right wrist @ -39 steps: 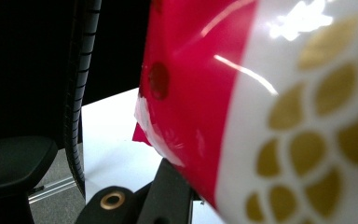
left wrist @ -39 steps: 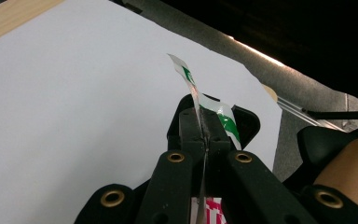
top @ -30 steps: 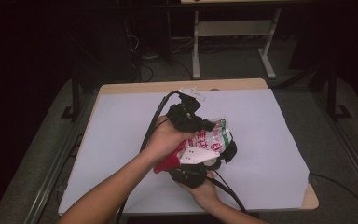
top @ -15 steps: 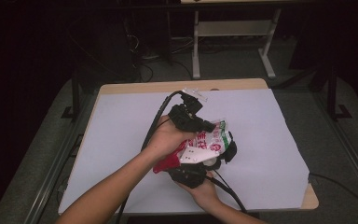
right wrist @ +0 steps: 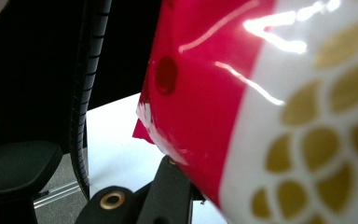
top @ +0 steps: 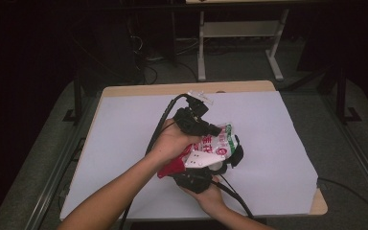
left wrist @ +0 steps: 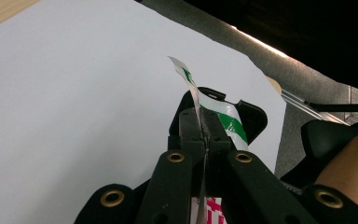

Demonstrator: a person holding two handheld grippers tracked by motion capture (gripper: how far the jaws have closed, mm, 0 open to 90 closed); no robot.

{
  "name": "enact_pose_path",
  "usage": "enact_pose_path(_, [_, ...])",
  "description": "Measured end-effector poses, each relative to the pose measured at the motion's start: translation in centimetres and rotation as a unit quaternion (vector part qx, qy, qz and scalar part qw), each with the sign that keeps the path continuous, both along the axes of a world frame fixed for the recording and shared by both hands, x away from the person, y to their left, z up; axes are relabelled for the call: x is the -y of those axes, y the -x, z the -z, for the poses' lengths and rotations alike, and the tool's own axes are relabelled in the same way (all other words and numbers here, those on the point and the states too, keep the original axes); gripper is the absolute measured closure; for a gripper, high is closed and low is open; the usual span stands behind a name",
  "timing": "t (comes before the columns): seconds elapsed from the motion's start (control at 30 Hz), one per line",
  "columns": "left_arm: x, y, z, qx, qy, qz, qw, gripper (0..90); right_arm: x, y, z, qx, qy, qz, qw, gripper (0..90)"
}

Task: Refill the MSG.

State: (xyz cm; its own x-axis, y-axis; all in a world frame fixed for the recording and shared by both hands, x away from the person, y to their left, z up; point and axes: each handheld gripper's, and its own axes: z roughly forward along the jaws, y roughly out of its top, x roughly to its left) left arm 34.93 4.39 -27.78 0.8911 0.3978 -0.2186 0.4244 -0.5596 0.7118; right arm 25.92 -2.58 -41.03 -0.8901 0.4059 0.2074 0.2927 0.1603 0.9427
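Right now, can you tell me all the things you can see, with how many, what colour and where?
Snack packet: one, red, white and green, held above the middle of the table between both grippers.
Paper sheet: one, white, covering the tabletop.
Table: one, light wood, centre.
White frame: one, on the floor beyond the table.
Left gripper: one, black, jaws shut on the packet's green-and-white edge.
Right gripper: one, black, under the packet's red end.
Forearms: two, coming from the bottom edge.
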Motion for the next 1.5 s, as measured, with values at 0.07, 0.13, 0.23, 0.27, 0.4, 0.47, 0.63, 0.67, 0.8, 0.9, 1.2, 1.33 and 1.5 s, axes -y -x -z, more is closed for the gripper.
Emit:
enact_pose_path(0.07, [0.0, 0.0, 0.0, -0.002, 0.000, -0.002, 1.0000, 90.0, 0.0, 0.0, 0.0, 0.000, 0.000, 0.000, 1.0000, 90.0])
enact_pose_path(0.13, [0.0, 0.0, 0.0, 0.000, 0.000, 0.000, 1.0000, 90.0, 0.0, 0.0, 0.0, 0.000, 0.000, 0.000, 1.0000, 90.0])
enact_pose_path(0.23, [0.0, 0.0, 0.0, 0.000, 0.000, 0.000, 1.0000, 90.0, 0.0, 0.0, 0.0, 0.000, 0.000, 0.000, 1.0000, 90.0])
enact_pose_path(0.27, [0.0, 0.0, 0.0, 0.000, 0.000, 0.000, 1.0000, 90.0, 0.0, 0.0, 0.0, 0.000, 0.000, 0.000, 1.0000, 90.0])
enact_pose_path(0.4, [0.1, 0.0, 0.1, -0.001, 0.001, -0.001, 1.0000, 90.0, 0.0, 0.0, 0.0, 0.000, 0.001, -0.001, 1.0000, 90.0])
enact_pose_path(0.47, [0.0, 0.0, 0.0, 0.001, 0.000, 0.000, 1.0000, 90.0, 0.0, 0.0, 0.0, 0.000, 0.001, -0.001, 1.0000, 90.0])
enact_pose_path(0.63, [0.0, 0.1, 0.0, -0.001, 0.002, -0.001, 1.0000, 90.0, 0.0, 0.0, 0.0, 0.001, 0.001, -0.001, 1.0000, 90.0])
enact_pose_path(0.67, [0.0, 0.1, 0.0, -0.001, 0.002, -0.001, 1.0000, 90.0, 0.0, 0.0, 0.0, 0.002, 0.000, -0.001, 1.0000, 90.0])
enact_pose_path(0.8, [0.0, 0.1, 0.0, -0.004, 0.004, -0.004, 1.0000, 90.0, 0.0, 0.0, 0.0, 0.002, 0.002, -0.001, 1.0000, 90.0])
enact_pose_path(0.9, [0.0, 0.1, 0.1, -0.002, 0.004, -0.001, 1.0000, 90.0, 0.0, 0.0, 0.0, 0.002, 0.003, -0.001, 1.0000, 90.0])
enact_pose_path(1.2, [-0.3, 0.1, 0.1, -0.002, 0.011, -0.001, 0.9999, 90.0, 0.0, 0.1, 0.0, 0.003, 0.007, -0.002, 1.0000, 90.0])
enact_pose_path(1.33, [-0.6, 0.2, 0.1, -0.007, 0.025, 0.000, 0.9997, 90.0, 0.0, 0.1, 0.0, 0.006, 0.014, -0.003, 0.9999, 90.0])
enact_pose_path(1.5, [-1.1, 0.3, -0.3, -0.016, 0.048, 0.003, 0.9987, 90.0, 0.0, 0.1, 0.0, 0.003, 0.019, 0.002, 0.9998, 90.0])
